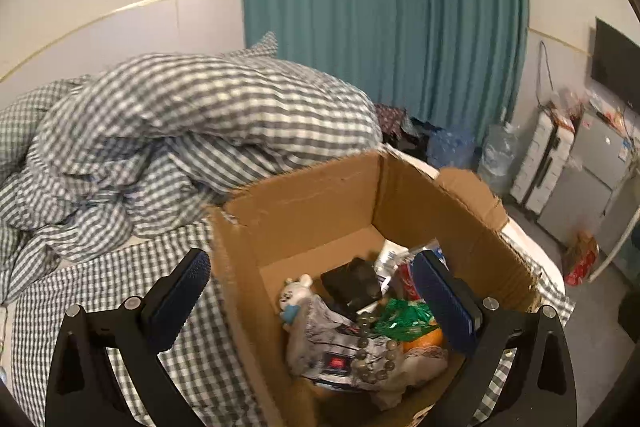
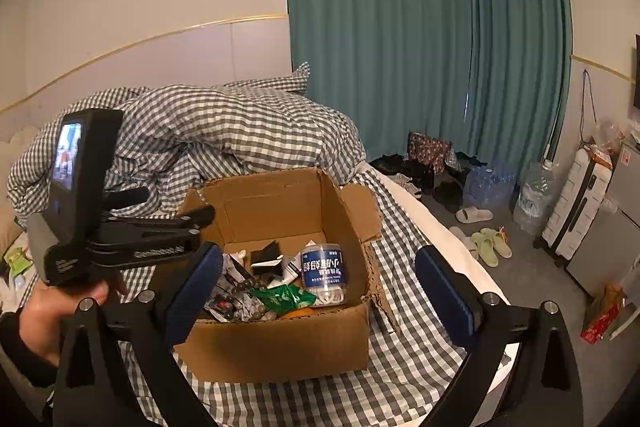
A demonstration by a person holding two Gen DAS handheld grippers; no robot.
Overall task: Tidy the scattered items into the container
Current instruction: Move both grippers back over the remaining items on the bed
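An open cardboard box [image 1: 320,195] stands on the checked bed sheet [image 1: 120,279]. It holds a bead bracelet [image 1: 376,355], a green packet [image 1: 404,319], an orange [image 1: 428,339], a black wallet [image 1: 352,285], a small white figure [image 1: 294,293] and a red can [image 1: 408,279]. My left gripper [image 1: 316,303] is open and empty over the box's left wall. In the right wrist view the box [image 2: 280,343] also shows a blue-labelled jar [image 2: 324,273]. My right gripper [image 2: 320,295] is open and empty, just in front of the box. The left gripper [image 2: 196,217] reaches over the box's left edge.
A crumpled checked duvet [image 1: 180,131] lies behind the box. Teal curtains [image 2: 400,27] hang at the back. On the floor to the right are slippers [image 2: 484,243], water bottles [image 2: 532,195], a white suitcase [image 2: 576,207] and a red bag [image 2: 604,315]. The bed edge [image 2: 460,255] runs along the right.
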